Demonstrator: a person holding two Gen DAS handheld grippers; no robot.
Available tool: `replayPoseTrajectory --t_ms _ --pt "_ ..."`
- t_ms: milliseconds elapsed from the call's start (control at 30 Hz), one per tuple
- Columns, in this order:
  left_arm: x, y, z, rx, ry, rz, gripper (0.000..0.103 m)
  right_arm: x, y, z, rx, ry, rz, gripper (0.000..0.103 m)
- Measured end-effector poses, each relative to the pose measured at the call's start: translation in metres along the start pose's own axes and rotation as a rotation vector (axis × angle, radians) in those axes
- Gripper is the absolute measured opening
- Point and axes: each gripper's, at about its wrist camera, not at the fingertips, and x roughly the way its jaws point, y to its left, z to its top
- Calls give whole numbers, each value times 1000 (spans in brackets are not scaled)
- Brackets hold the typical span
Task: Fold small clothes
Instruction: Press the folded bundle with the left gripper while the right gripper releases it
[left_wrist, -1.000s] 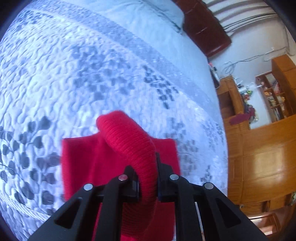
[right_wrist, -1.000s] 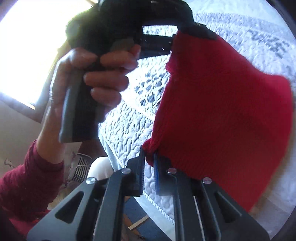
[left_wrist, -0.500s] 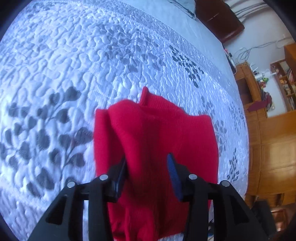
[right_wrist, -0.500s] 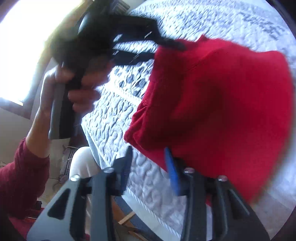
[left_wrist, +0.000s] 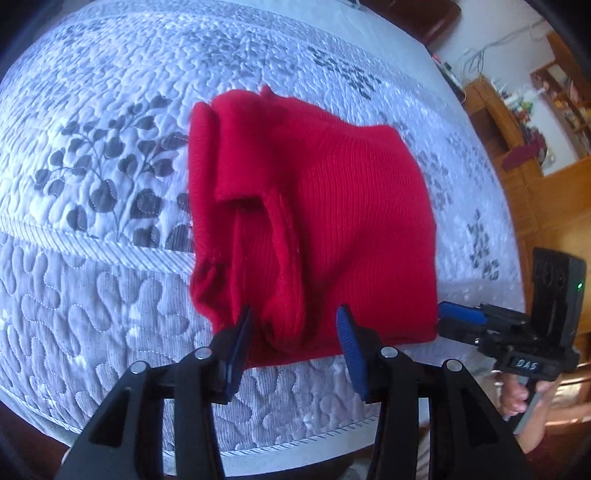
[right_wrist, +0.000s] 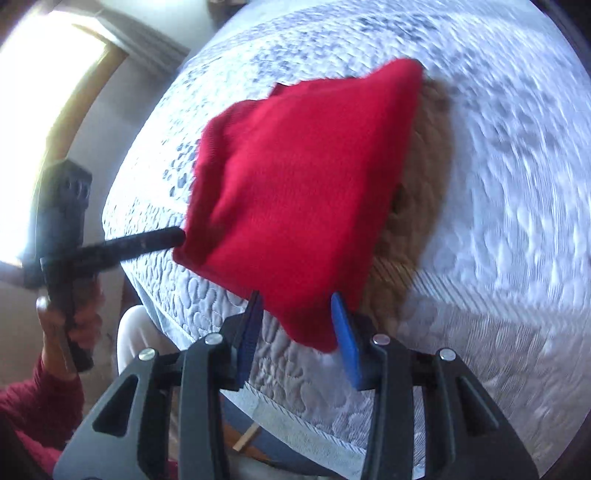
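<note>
Red knit garment, folded on quilted bed, mid-frame, long axis toward upper left. Left gripper and right gripper: jaws just opened, straddling near hem, unclamped.

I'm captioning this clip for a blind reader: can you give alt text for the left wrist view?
A folded red knit garment lies near the edge of a white quilted bedspread with grey leaf print. The left hand-held gripper, jaws open, frames its near edge without pinching it. The right hand-held gripper sits at the garment's right corner.
</note>
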Motion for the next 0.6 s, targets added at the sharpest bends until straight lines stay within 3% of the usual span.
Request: replayPoseTrajectory --t_ms 67,200,267,367,433,500,600 --pt "8 -3 0 15 2 38 51 0 0 -1 2 0 -7 39" --pt "23 -2 1 13 20 55 48 3 1 -4 -10 5 -22 40" --pt "29 4 2 -9 51 41 16 5 1 -4 -10 7 -21 40" --pt "29 21 3 -99 59 -56 11 9 3 1 -1 9 -20 41" --pt "18 28 0 -128 35 -105 10 10 4 4 -2 8 -17 42" --pt "-10 36 -2 -131 -43 -152 9 9 7 5 -10 6 -10 45" --pt "-37 47 -10 -89 -88 -129 8 10 7 7 -16 13 9 48"
